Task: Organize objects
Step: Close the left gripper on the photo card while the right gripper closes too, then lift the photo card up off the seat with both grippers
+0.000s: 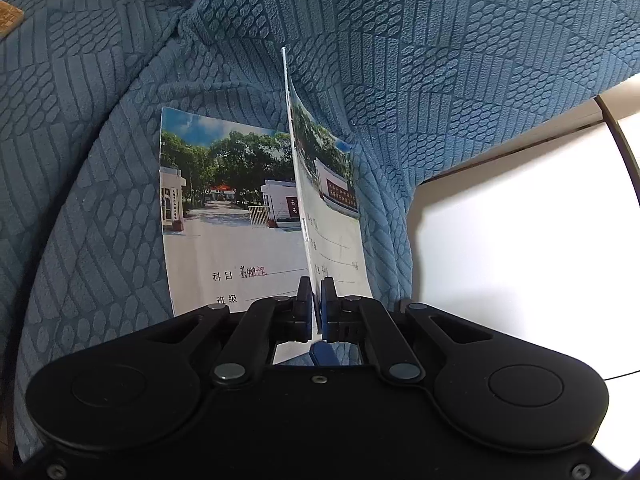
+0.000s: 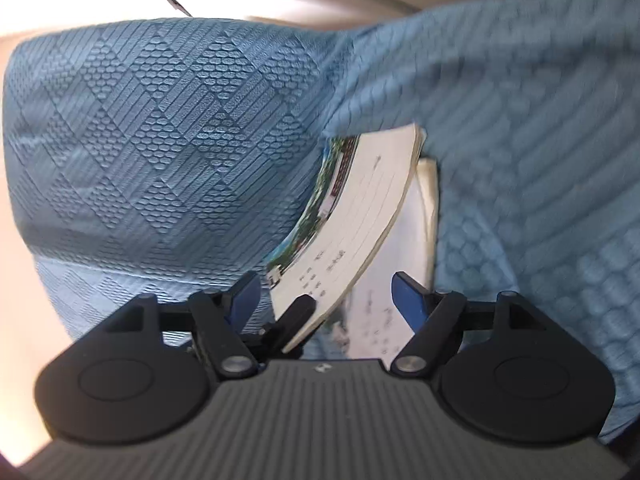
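Left gripper [image 1: 316, 292]: jaws clamped on upright notebook [image 1: 328, 216] edge, 12 o'clock.
Right gripper [image 2: 326, 292]: jaws spread wide, nothing gripped.
Second notebook [image 1: 232, 216]: laid flat on blue cover [image 1: 120, 100], 10 o'clock.

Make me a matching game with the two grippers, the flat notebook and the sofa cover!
Things:
1. left gripper
2. right gripper
3. flat notebook
4. sofa cover

States:
A. blue, with a raised pattern
B. open
C. lying on the fabric
D. fingers shut on a raised notebook

Pairs: 1-D, 2-B, 3-C, 4-A
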Demonstrator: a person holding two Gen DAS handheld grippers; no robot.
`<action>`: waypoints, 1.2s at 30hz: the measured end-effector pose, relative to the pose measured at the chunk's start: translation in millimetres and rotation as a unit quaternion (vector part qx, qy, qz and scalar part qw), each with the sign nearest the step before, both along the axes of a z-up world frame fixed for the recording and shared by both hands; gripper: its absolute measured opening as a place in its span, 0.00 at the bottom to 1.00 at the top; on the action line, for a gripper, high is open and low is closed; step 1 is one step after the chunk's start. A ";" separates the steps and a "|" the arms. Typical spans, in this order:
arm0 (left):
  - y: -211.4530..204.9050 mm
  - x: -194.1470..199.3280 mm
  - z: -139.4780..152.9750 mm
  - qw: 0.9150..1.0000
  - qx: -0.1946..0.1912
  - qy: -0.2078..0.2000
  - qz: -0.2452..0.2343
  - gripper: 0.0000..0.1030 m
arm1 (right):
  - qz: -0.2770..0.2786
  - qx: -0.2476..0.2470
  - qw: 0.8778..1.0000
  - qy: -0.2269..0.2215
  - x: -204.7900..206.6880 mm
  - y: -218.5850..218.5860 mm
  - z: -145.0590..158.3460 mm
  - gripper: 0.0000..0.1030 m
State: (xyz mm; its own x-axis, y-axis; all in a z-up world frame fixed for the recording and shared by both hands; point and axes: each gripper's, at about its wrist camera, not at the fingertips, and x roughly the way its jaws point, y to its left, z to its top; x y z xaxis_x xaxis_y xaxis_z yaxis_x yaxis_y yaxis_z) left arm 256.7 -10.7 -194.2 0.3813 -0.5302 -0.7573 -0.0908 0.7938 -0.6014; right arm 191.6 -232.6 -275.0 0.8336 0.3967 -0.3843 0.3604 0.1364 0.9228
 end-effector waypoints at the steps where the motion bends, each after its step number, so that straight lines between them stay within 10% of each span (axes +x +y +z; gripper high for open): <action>1: 0.7 -1.4 2.1 1.000 0.002 -0.002 0.000 0.03 | -0.003 0.005 1.000 0.000 1.8 -0.5 -1.4 0.72; 15: 28.2 -8.8 15.8 1.000 -0.015 -0.001 0.014 0.02 | -0.033 -0.043 0.998 0.006 11.2 -6.6 -2.5 0.63; 22: 33.6 -6.2 17.6 1.000 -0.003 -0.001 0.007 0.02 | -0.027 -0.062 0.997 0.026 14.3 -5.8 -1.9 0.09; 36: 51.8 -22.6 36.4 0.999 -0.033 0.008 -0.010 0.02 | -0.036 -0.132 0.991 0.000 -18.5 -2.2 46.4 0.06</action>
